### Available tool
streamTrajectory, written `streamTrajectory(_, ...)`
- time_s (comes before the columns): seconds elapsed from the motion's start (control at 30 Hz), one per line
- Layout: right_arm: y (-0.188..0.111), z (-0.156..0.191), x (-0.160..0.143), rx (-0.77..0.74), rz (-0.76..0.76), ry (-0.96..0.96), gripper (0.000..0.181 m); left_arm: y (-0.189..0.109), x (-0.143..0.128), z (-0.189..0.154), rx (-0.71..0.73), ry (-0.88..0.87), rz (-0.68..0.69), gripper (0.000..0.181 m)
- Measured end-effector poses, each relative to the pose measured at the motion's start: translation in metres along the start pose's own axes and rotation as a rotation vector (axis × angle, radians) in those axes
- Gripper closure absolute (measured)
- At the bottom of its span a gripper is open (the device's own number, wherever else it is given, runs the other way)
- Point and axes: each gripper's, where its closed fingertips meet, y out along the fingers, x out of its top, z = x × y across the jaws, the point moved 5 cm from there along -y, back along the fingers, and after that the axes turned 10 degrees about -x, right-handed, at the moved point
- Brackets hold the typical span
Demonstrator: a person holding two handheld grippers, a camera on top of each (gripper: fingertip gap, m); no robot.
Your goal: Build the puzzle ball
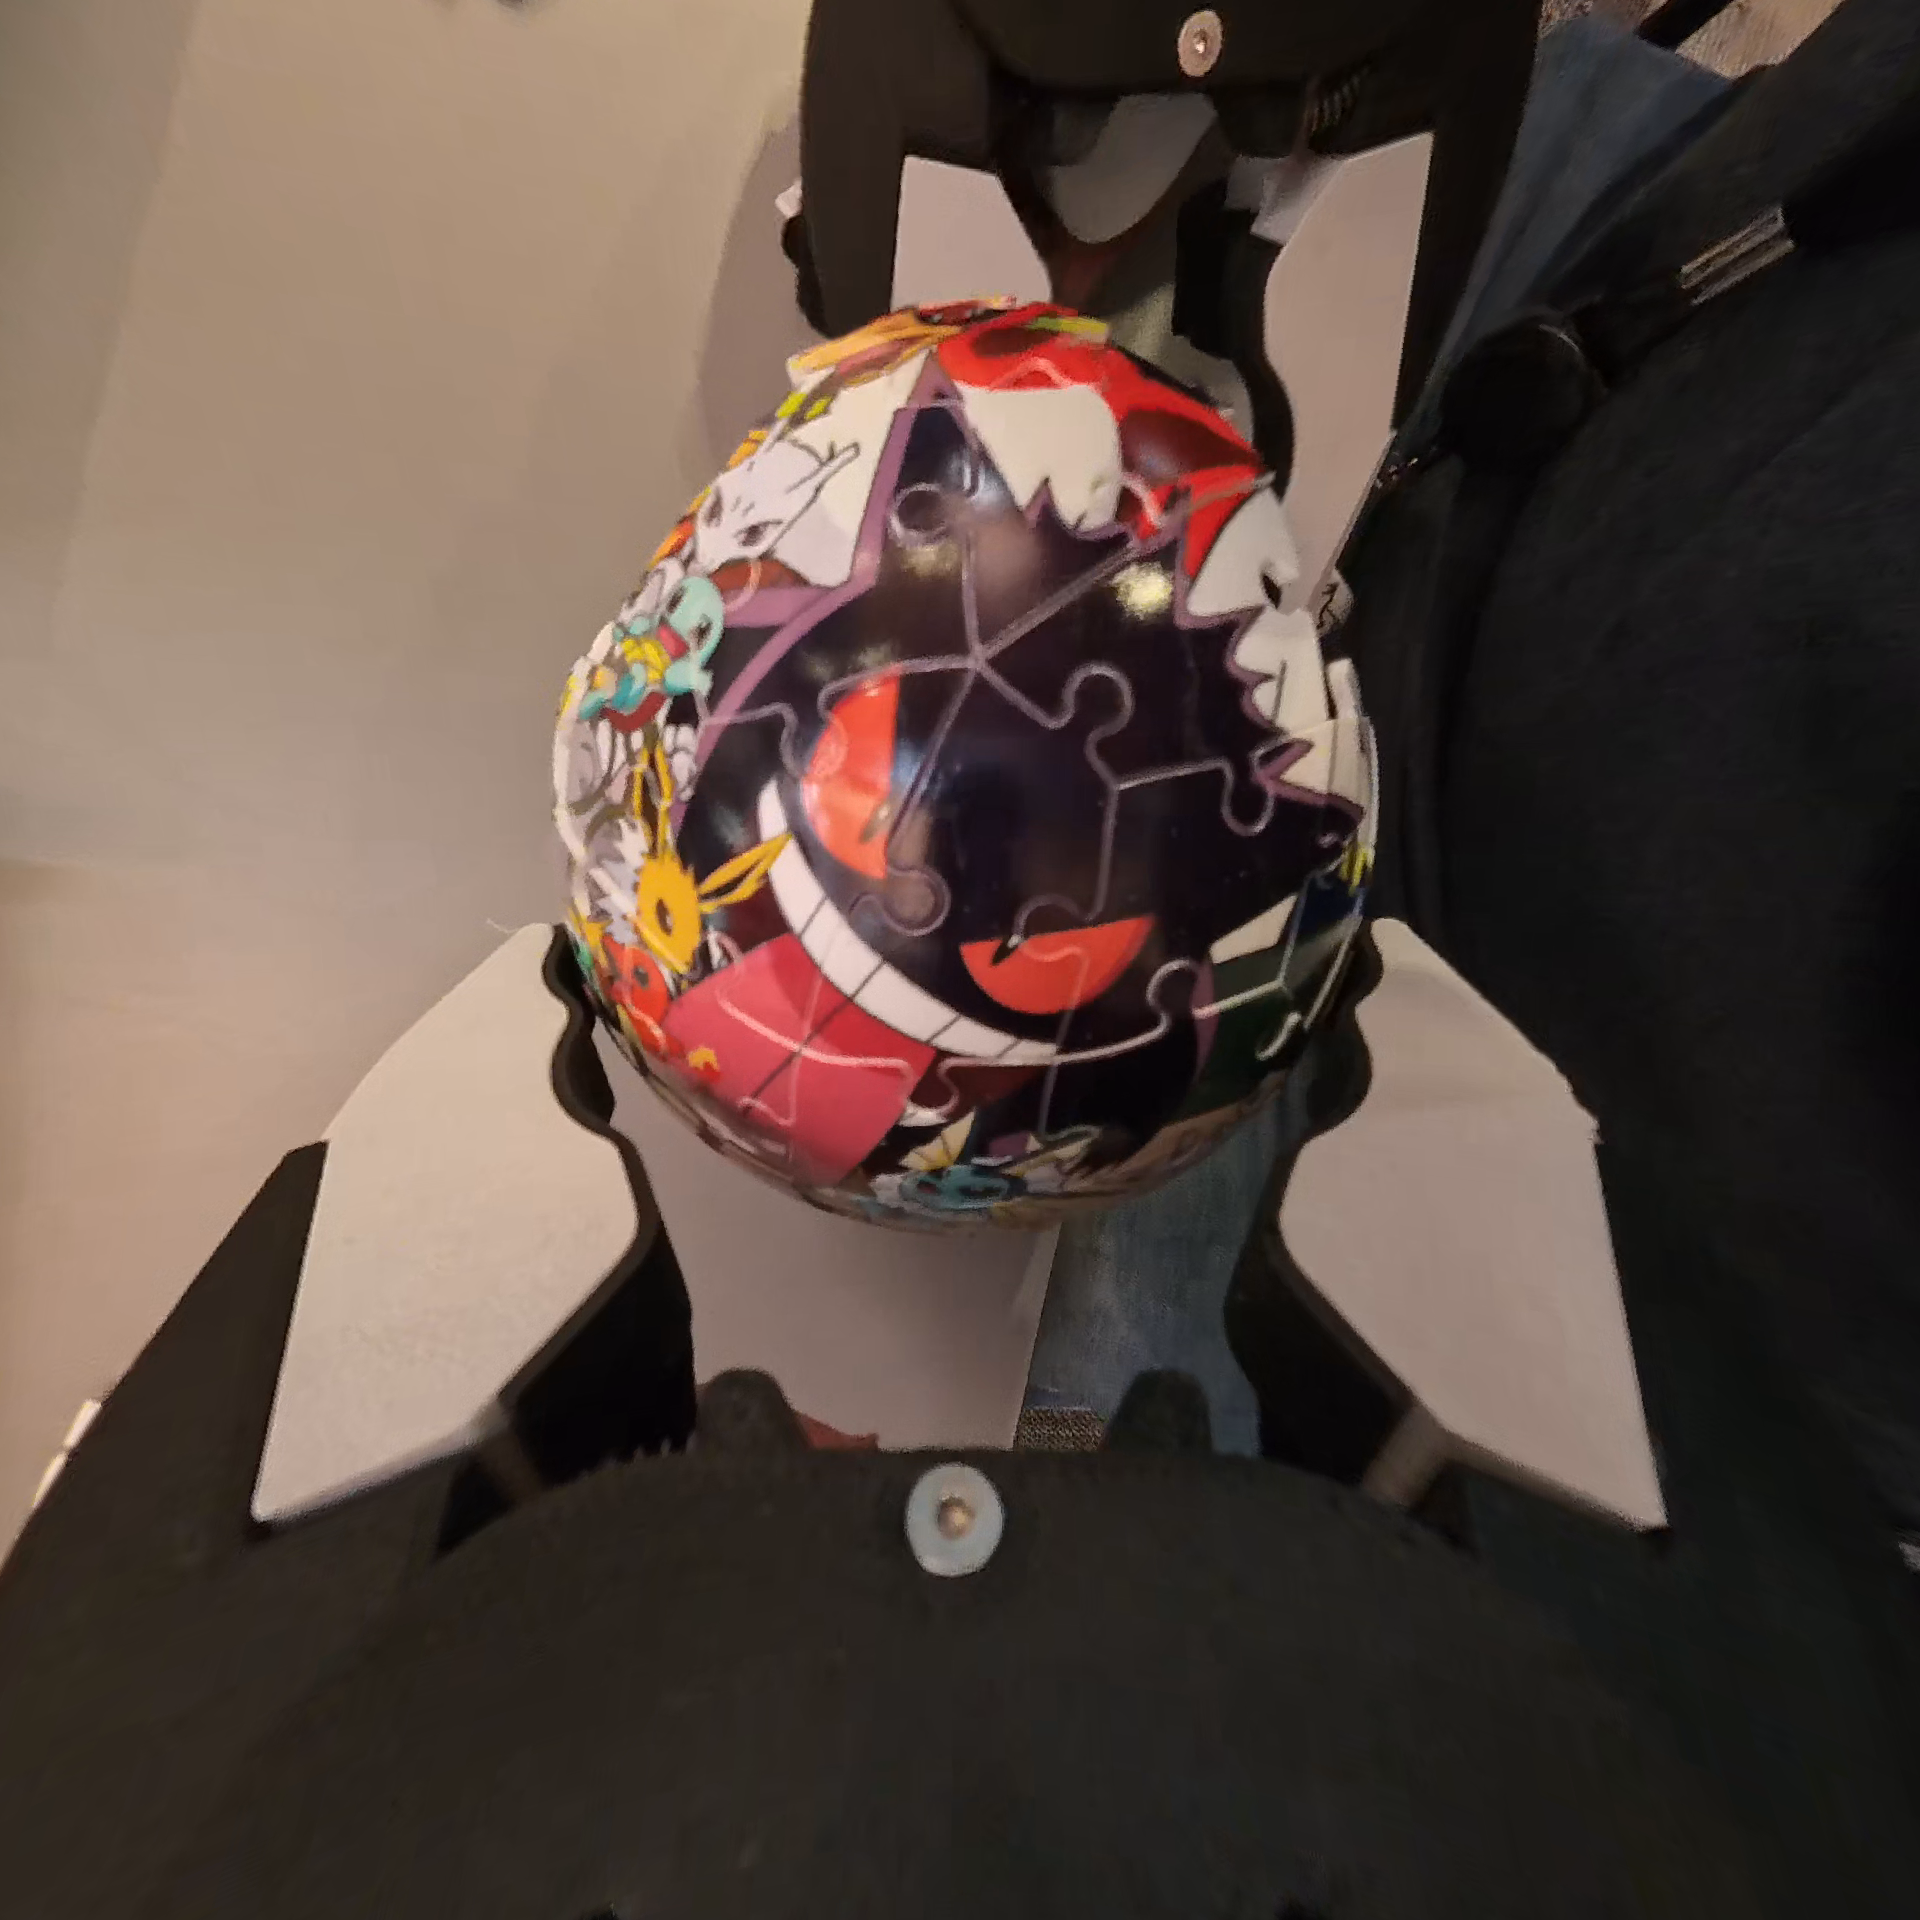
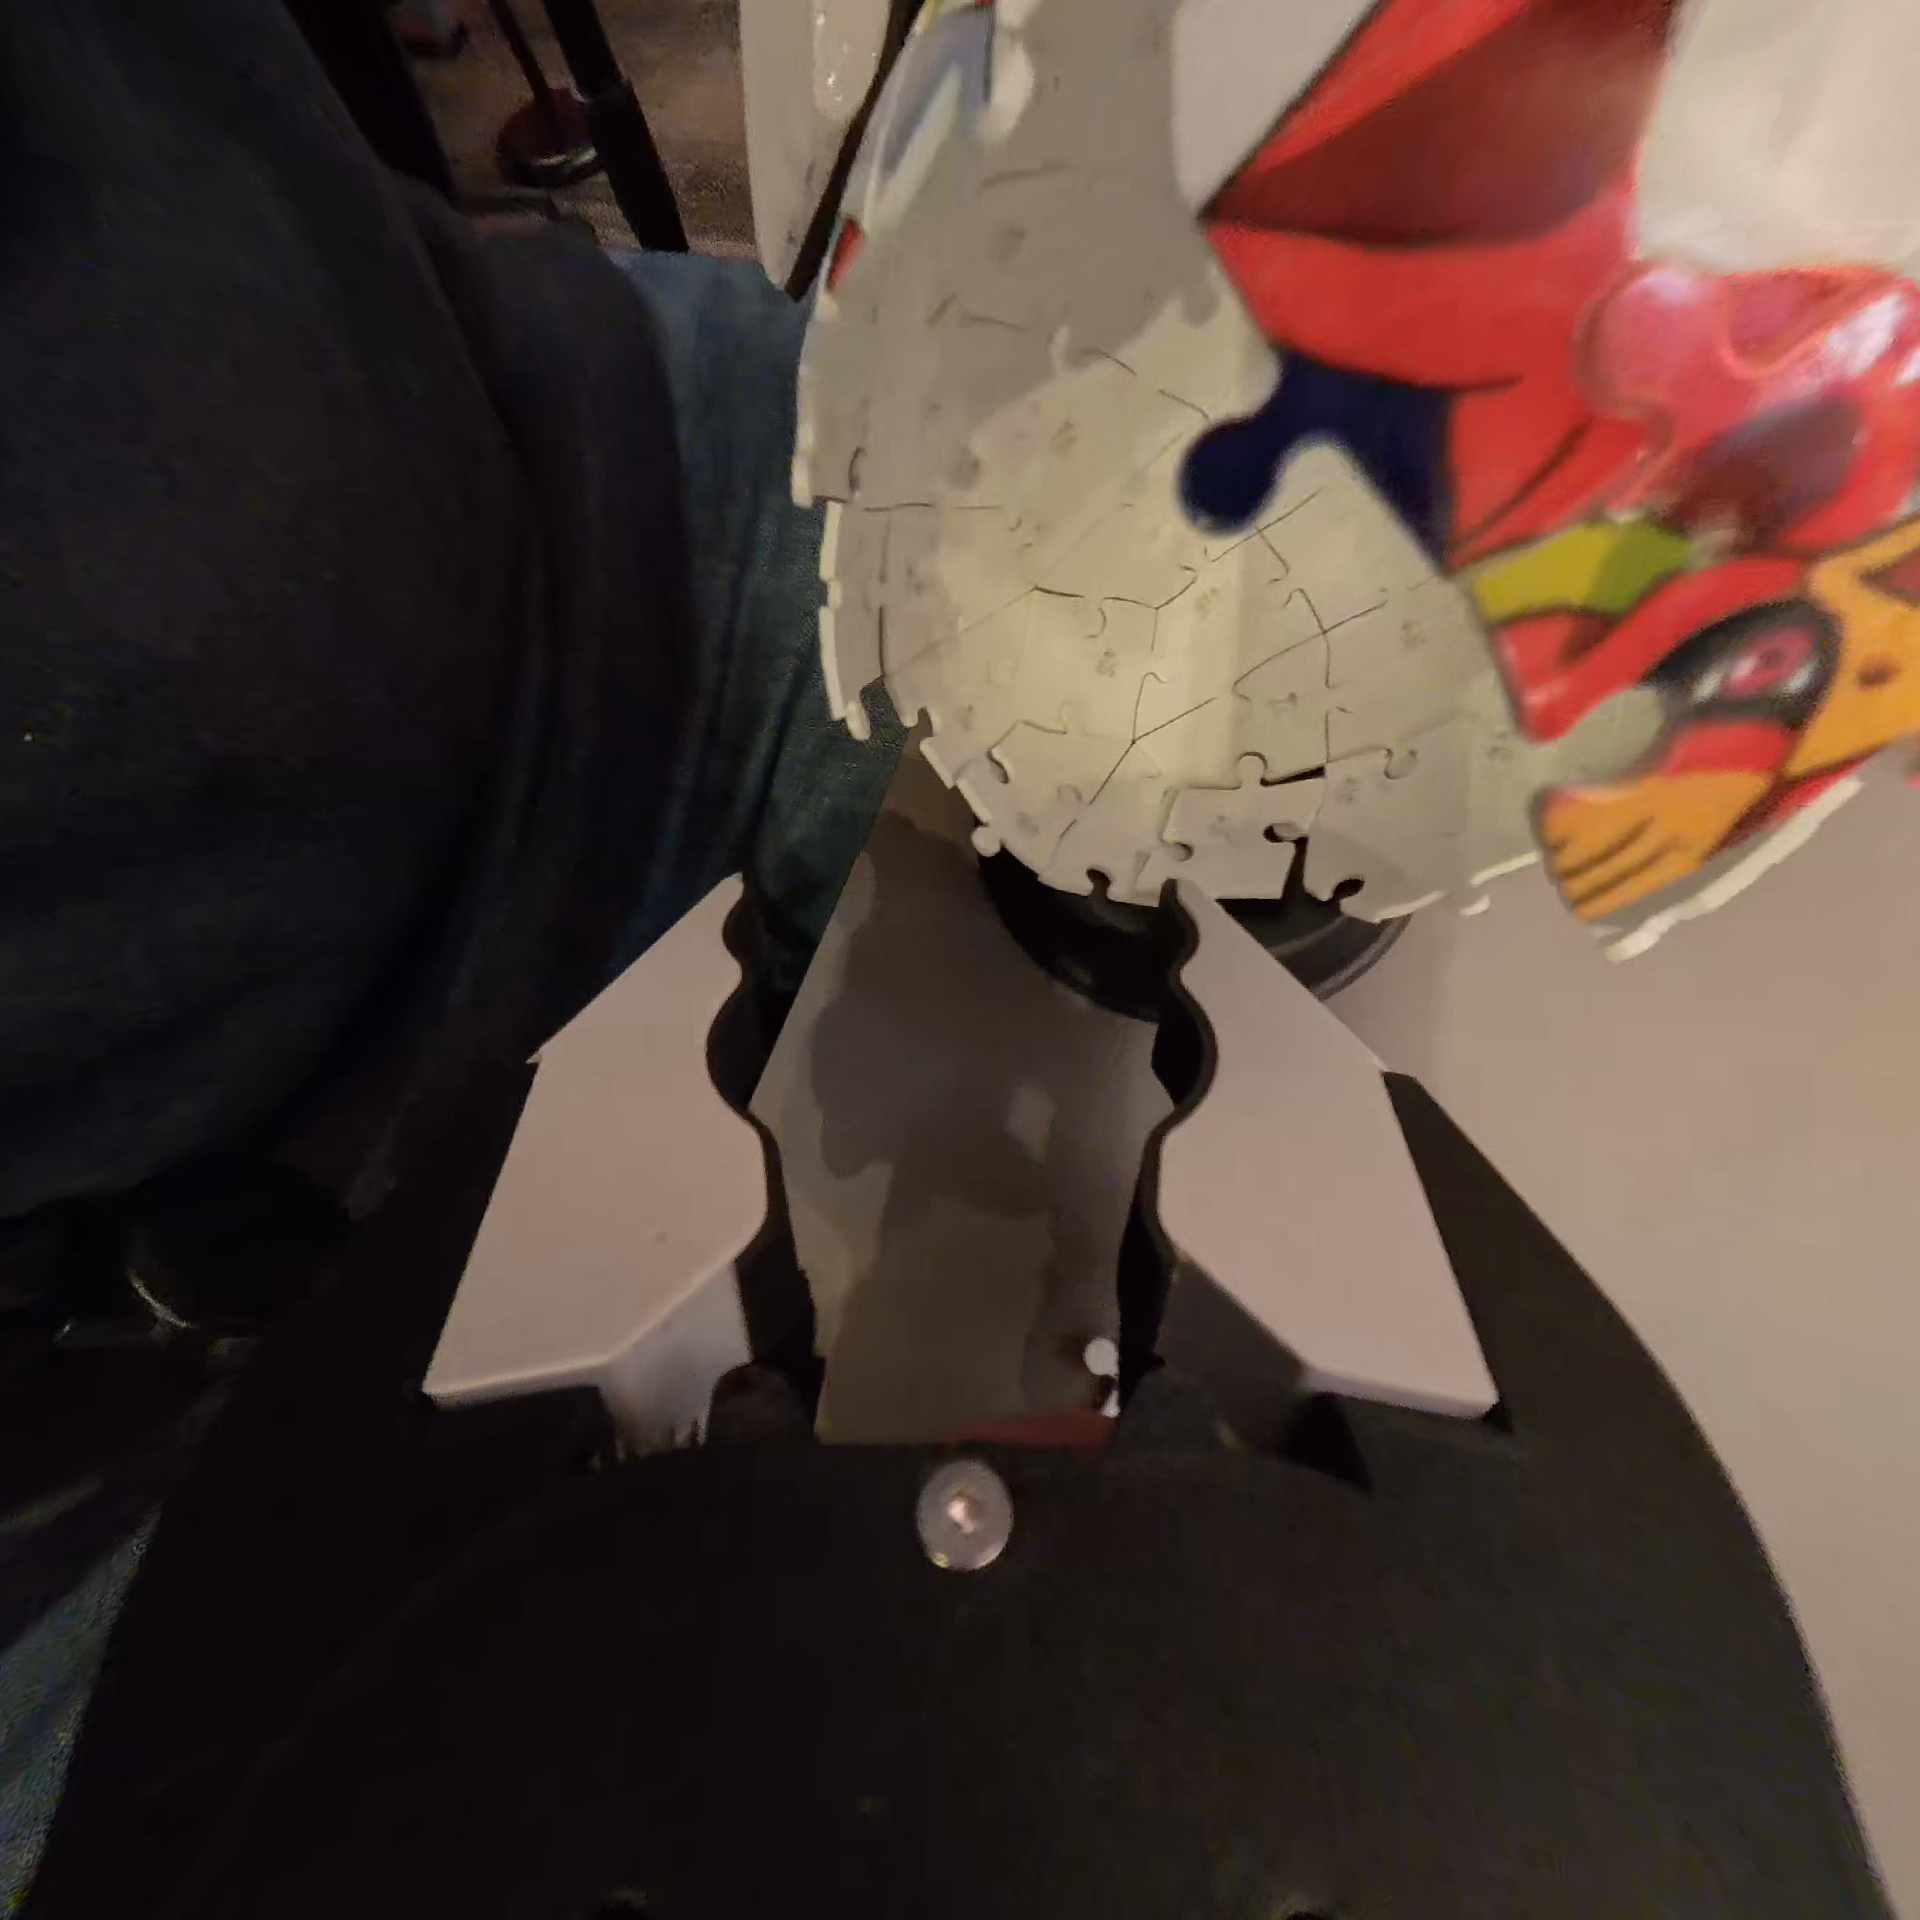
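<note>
The puzzle ball [image 1: 966, 769] is a glossy sphere of interlocked printed pieces, dark with red eyes and a white grin. My left gripper [image 1: 961, 966] grips it at its lower sides, one fingertip on each side. In the right wrist view the ball [image 2: 1091, 571] shows an open side with the white backs of its pieces and a jagged rim. A red and orange printed section [image 2: 1662, 416] lies at the right of that opening. My right gripper [image 2: 961, 914] is open and empty, its tips just below the rim. It also shows beyond the ball in the left wrist view [image 1: 1101, 260].
A white table [image 1: 312, 416] lies under both grippers. A person's dark top [image 2: 260, 623] and jeans [image 2: 727, 468] are close beside the ball. A dark round object [image 2: 1309, 951] sits just under the ball's rim. Chair legs [image 2: 623, 135] stand farther back. The gap from one gripper's tips to the other's is roughly 9 centimeters.
</note>
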Motion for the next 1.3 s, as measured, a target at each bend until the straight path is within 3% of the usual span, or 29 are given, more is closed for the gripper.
streamTrajectory(0.43,-0.003,-0.005,0.001,0.006,-0.014,0.026,0.109,0.001,0.003,0.001,-0.030,-0.002,0.052,0.050)
streamTrajectory(0.7,0.010,-0.003,0.005,0.013,0.018,-0.028,0.097,0.001,0.004,0.002,-0.039,-0.003,0.059,0.050)
streamTrajectory(1.3,-0.010,-0.003,-0.004,0.034,0.069,0.018,0.107,0.003,0.007,0.002,-0.033,0.011,0.079,0.051)
